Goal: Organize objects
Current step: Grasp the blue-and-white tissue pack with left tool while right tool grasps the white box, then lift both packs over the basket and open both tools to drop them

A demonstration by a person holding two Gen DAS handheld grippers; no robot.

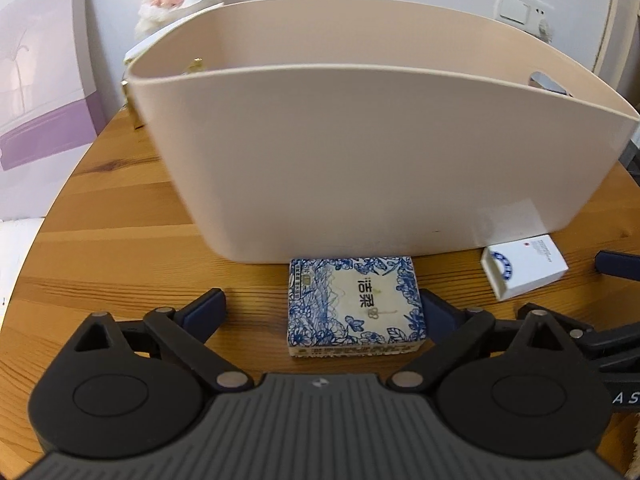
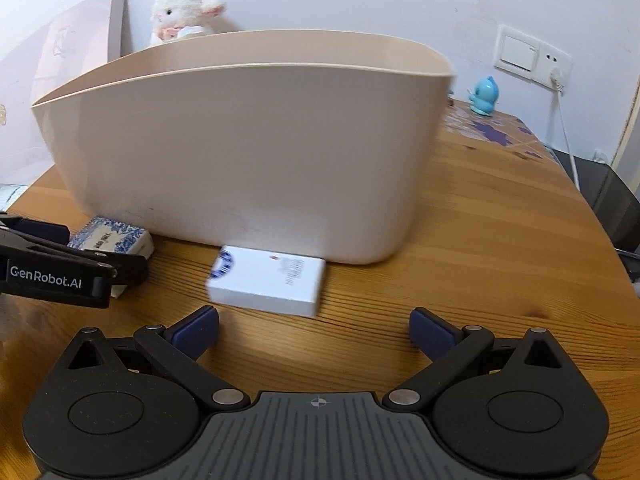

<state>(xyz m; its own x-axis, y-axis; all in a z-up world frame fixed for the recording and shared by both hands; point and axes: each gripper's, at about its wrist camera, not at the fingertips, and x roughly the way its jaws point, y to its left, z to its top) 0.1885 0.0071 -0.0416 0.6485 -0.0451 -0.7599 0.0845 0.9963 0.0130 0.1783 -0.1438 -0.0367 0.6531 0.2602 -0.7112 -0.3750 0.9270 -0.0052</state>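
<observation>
A blue-and-white floral tissue pack [image 1: 354,306] lies flat on the wooden table [image 1: 120,248], against the front of a large beige bin [image 1: 360,152]. My left gripper [image 1: 326,312] is open, its fingers on either side of the pack, the right finger close to the pack's edge. A white box [image 2: 266,282] with a blue emblem lies in front of the bin [image 2: 248,140]. My right gripper [image 2: 314,332] is open and empty, just short of the white box. The white box also shows in the left wrist view [image 1: 524,266], and the tissue pack in the right wrist view [image 2: 112,238].
A white plush lamb [image 2: 184,12] sits behind the bin by the wall. A blue toy figure [image 2: 486,96] stands at the far right on a patterned mat [image 2: 492,130]. A purple-and-white board [image 1: 36,80] leans at the left. A wall socket with a cable [image 2: 556,76] is on the right.
</observation>
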